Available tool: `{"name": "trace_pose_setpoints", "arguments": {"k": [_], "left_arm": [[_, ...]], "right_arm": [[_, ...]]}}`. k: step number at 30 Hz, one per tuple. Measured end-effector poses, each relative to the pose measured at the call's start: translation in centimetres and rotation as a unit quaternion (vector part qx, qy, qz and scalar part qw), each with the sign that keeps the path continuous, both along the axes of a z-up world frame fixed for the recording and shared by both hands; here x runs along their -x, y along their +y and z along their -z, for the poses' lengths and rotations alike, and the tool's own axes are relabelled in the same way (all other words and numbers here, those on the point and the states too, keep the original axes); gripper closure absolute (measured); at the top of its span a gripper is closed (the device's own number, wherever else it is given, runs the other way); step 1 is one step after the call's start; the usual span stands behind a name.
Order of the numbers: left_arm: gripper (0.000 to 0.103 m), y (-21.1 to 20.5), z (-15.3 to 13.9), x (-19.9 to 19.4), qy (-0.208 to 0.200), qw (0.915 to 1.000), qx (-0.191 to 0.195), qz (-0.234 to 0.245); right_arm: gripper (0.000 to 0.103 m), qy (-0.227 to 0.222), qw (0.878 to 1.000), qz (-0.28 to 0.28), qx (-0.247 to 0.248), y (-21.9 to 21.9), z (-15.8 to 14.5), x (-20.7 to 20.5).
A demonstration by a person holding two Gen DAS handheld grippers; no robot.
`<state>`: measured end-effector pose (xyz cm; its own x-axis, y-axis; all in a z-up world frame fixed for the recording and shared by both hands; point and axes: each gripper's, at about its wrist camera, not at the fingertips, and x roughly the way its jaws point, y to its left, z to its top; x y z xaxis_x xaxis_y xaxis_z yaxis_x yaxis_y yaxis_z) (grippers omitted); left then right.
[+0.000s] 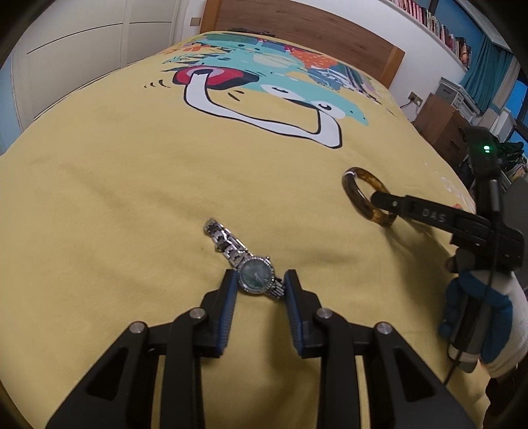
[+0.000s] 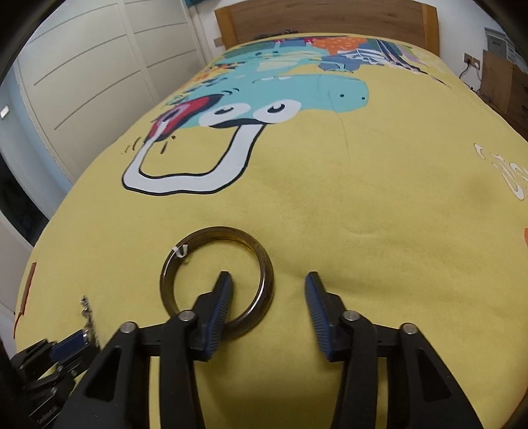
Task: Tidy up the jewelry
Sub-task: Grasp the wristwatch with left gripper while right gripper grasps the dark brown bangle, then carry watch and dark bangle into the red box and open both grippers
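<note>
A silver watch (image 1: 255, 275) with a green dial lies on the yellow bedspread (image 1: 132, 198), its band trailing up and left. My left gripper (image 1: 260, 280) has the dial between its fingertips, and both blue pads touch the watch's sides. An amber bangle (image 1: 354, 194) lies to the right. In the right wrist view the bangle (image 2: 267, 287) looks dark brown, with a small white tag on its rim. My right gripper (image 2: 267, 280) straddles its right rim, left finger inside the ring and right finger well outside; the jaws are wide and not pressing. The watch band's end (image 2: 86, 310) shows at lower left.
A cartoon print (image 1: 264, 89) covers the far half of the bed, before a wooden headboard (image 1: 297, 29). White wardrobe doors (image 2: 99, 66) stand to the left, a wooden dresser (image 1: 442, 125) to the right. A gloved hand (image 1: 475, 316) holds the right gripper.
</note>
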<state>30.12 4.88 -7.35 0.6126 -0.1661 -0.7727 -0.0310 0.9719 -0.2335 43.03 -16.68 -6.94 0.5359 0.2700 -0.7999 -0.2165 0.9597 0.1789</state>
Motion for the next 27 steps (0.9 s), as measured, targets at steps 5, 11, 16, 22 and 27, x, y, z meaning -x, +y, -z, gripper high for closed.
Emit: {"name": "trace_pose_setpoints", "arguments": {"k": [5,11,16,22,27], "left_arm": [[0.076,0.5,-0.8,1.2,-0.003,1.0000,0.003,0.001],[0.076,1.1,-2.6,3.4,-0.011,0.9999,-0.003,0.003],[0.076,1.0,-4.5,5.7,-0.021,0.9997,-0.005,0.010],[0.076,0.1,-7.2,9.0,-0.035,0.9990,-0.003,0.028],[0.076,-1.5,-9.4,11.7,-0.048,0.9975,0.004,0.052]], "right_arm": [[0.093,0.011,1.000,-0.008,0.016,0.2,0.0,1.1],[0.093,-0.006,1.000,-0.013,0.026,0.2,-1.2,4.5],[0.094,-0.026,0.999,-0.012,0.032,0.0,-3.2,8.3],[0.094,-0.049,0.999,-0.002,0.023,-1.3,-6.5,13.0],[0.094,-0.067,0.997,0.018,0.023,-3.3,-9.1,17.3]]}}
